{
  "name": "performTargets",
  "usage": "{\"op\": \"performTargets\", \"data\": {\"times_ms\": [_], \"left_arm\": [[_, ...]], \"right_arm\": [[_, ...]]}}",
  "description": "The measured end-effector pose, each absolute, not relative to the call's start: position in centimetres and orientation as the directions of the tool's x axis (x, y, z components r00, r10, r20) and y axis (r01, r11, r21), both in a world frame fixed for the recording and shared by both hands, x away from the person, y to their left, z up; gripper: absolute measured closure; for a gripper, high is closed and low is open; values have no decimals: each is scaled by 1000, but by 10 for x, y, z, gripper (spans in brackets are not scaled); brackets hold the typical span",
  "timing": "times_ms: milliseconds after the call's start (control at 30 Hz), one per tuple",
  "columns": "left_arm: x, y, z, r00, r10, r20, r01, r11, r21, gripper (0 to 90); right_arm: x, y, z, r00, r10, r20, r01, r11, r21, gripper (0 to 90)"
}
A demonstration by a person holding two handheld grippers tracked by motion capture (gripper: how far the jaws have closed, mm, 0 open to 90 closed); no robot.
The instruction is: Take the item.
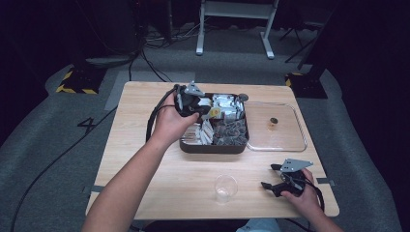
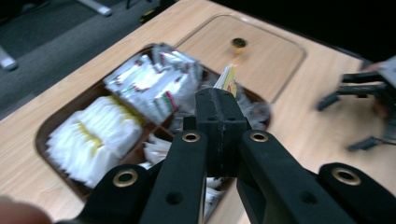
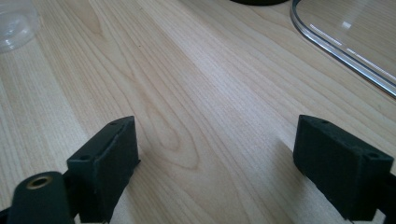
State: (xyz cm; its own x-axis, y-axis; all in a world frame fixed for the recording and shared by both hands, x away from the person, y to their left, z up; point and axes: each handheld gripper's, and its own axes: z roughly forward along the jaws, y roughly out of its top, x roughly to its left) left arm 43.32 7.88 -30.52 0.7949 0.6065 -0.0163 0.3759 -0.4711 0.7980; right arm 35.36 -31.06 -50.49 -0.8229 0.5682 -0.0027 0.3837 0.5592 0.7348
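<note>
Hovering over the dark compartment tray (image 1: 212, 145), the left claw (image 1: 212, 112) is clenched on a small yellow-and-white sachet (image 2: 228, 80), which sticks up from between its closed jaws; in the left gripper view, white packets (image 2: 93, 140) lie in the compartment below and to the left of the jaws, and silver packets (image 2: 154, 79) in the one beyond those; past the sachet lies a clear lid (image 1: 295, 137) flat on the tabletop (image 1: 145, 174), with a small dark knob (image 2: 239, 43) at its middle; the right claw (image 1: 269, 176) rests low on the tabletop near the front right corner, released, its 2 jaws set wide apart with bare wood between them; a clear plastic cup (image 1: 226, 187) stands just to the left of it, apart from it; the lid's edge (image 3: 345, 51) runs ahead and to its right.
</note>
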Motion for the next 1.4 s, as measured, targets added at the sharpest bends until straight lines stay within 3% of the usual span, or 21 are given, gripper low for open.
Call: {"op": "performTargets", "data": {"times_ms": [833,1400], "left_arm": [[329,60,-329,906,423,-12,246,-504,828,900],[300,48,-381,938,343,-57,234,-503,832,900]], "right_arm": [[353,-310,-505,-822,570,-2,385,558,735,143],[353,-310,-505,-820,572,-2,387,556,735,142]]}}
